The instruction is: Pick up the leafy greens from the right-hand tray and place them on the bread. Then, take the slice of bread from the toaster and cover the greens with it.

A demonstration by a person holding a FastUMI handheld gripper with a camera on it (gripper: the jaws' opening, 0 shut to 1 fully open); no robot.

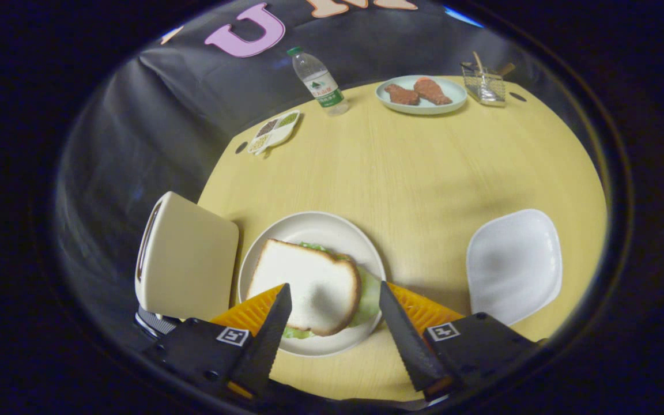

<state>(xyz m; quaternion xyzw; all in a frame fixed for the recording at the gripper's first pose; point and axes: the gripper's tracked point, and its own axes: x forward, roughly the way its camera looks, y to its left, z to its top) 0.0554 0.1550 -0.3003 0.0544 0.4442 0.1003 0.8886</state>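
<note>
While the claw (335, 291) gapes empty, bread (303, 285) covers seemingly leafy greens (369, 297) on the plate (314, 225)

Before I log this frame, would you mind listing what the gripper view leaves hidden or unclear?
- Bottom bread: hidden under the bread slice and leafy greens on the plate.
- Toaster slot: seen edge-on, contents unclear; base cut off by the open gripper.
- Divided dish: contents too small to identify.
- Clear container: contents too small.
</note>
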